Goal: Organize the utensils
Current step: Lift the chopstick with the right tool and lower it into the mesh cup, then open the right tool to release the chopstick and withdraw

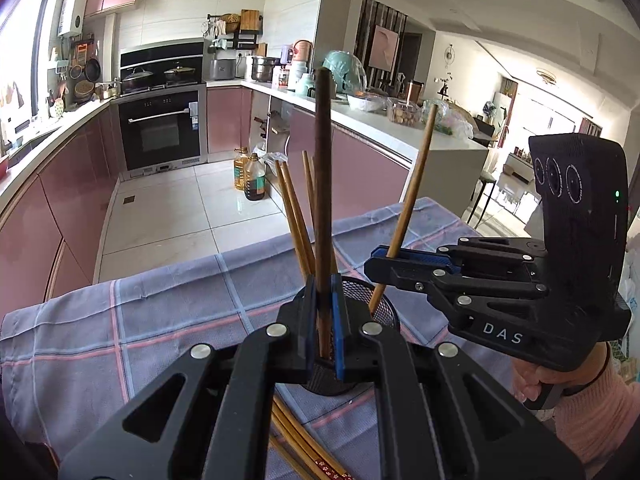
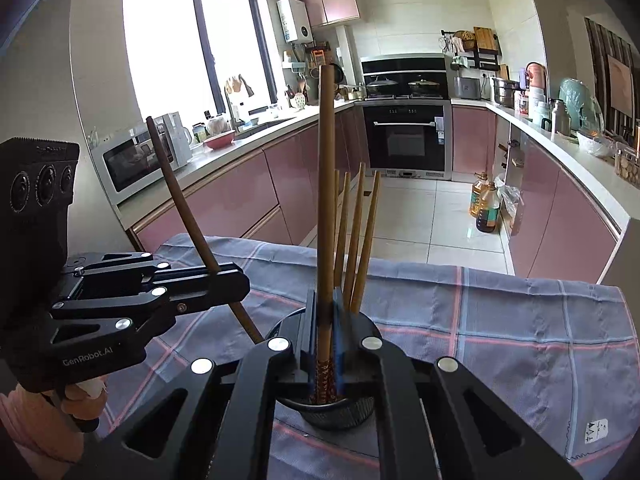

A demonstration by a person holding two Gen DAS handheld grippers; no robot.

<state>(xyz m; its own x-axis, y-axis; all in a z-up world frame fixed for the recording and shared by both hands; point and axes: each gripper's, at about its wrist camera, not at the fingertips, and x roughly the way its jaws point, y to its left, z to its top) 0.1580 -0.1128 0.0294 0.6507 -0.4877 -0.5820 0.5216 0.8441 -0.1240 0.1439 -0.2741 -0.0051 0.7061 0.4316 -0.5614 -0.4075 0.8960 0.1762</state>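
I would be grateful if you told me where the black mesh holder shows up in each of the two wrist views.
Left wrist view: the mesh holder sits at lower centre, just behind the left gripper, which is shut on a dark chopstick.
Right wrist view: the holder is at bottom centre, under the right gripper, shut on a chopstick.
Shared landmark: the oven.

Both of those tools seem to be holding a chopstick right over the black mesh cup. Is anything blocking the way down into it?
Nothing visible blocks it. The left tool and the right tool each hold a chopstick whose lower end already points into the mesh cup. The chopsticks already standing in the cup lean toward the far side, leaving room.
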